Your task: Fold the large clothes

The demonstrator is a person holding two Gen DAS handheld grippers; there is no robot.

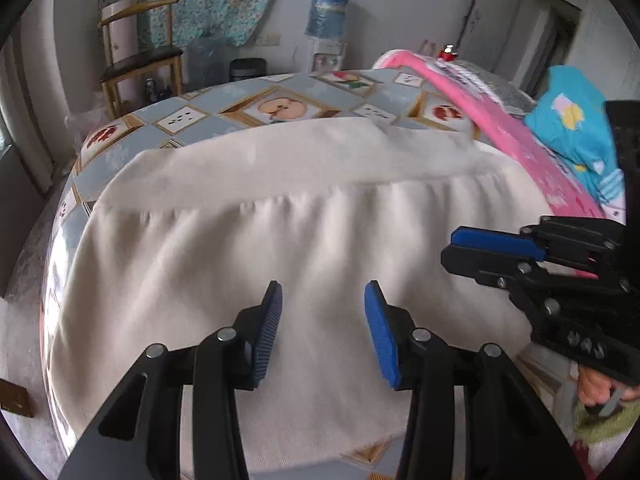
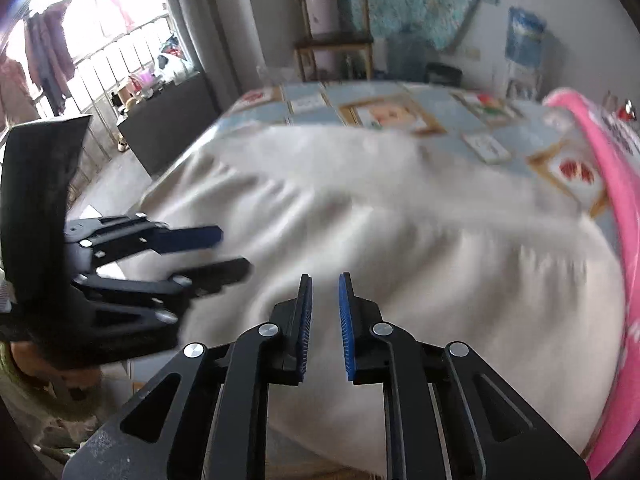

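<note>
Cream garment (image 1: 280, 248) lies spread over the patterned tablecloth (image 1: 248, 100), gathered seam across its width, far band folded flat, soft creases below; pink basket (image 1: 516, 136) just beside the garment, holding turquoise printed cloth (image 1: 576, 136); left gripper (image 1: 323, 328) spread, empty, above the garment; right gripper (image 2: 325, 320) narrowly parted, pinching nothing

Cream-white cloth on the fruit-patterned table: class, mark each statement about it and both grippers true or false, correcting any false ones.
1. The cream-white cloth lies spread on the fruit-patterned tablecloth. True.
2. The left gripper grips the cloth. False: its jaws are open, nothing between them.
3. The right gripper has a narrower gap than the left. True.
4. A pink-rimmed basket sits at the table's right. True.
5. The cloth is bright blue. False: it is cream-white.
</note>
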